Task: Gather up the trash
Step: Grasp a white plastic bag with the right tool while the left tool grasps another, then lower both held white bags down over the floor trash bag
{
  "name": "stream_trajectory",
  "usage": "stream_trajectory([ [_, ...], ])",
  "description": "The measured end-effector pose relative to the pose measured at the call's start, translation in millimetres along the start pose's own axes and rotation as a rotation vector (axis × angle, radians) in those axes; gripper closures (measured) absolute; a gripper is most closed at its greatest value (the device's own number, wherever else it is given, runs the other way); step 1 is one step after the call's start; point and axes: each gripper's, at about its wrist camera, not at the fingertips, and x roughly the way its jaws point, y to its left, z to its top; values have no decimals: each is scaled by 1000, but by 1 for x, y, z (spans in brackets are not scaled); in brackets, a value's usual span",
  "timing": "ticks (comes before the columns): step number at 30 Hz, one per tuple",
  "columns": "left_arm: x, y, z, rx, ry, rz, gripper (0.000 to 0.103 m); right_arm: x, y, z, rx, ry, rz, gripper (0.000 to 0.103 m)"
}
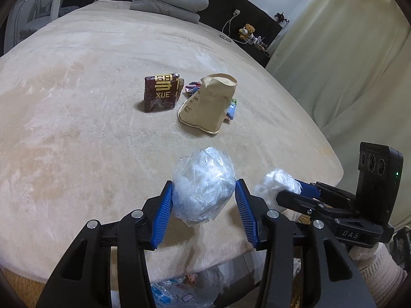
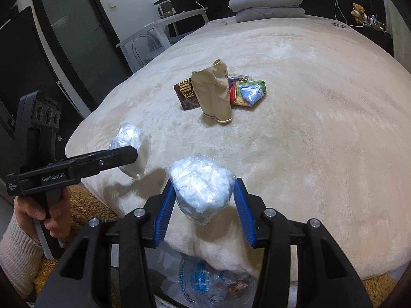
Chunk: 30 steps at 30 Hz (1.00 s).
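My left gripper [image 1: 204, 181] is shut on a wad of white paper in clear plastic [image 1: 205, 169], held above the near edge of the beige bed [image 1: 77, 128]. To its right, my right gripper [image 1: 289, 188] grips a second white wad [image 1: 274, 182]. In the right wrist view that gripper [image 2: 204, 181] presses its blue pads [image 2: 167, 205] on its plastic-wrapped wad [image 2: 203, 187], and the left gripper [image 2: 133, 151] with its wad [image 2: 131, 138] is at the left. Farther up the bed lie a dark red box [image 1: 161, 93], a brown paper bag [image 1: 208, 102] and coloured wrappers [image 2: 248, 91].
A clear plastic bag with rubbish in it [image 2: 213, 285] sits on the floor below the bed edge, under both grippers. Folded grey bedding [image 1: 169, 0] lies at the head of the bed. A pale curtain [image 1: 334, 64] hangs on the right, and a white chair and table [image 2: 154, 33] stand on the left.
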Motion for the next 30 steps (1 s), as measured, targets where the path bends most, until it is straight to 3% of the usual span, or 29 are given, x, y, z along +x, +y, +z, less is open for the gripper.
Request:
stream_trajectory([
  [17, -35, -35, -66, 41, -53, -35, 56, -51, 7, -51, 64, -57, 17, 56],
  [30, -39, -54, -103, 63, -16, -43, 56, -78, 19, -90, 90, -85, 38, 56],
])
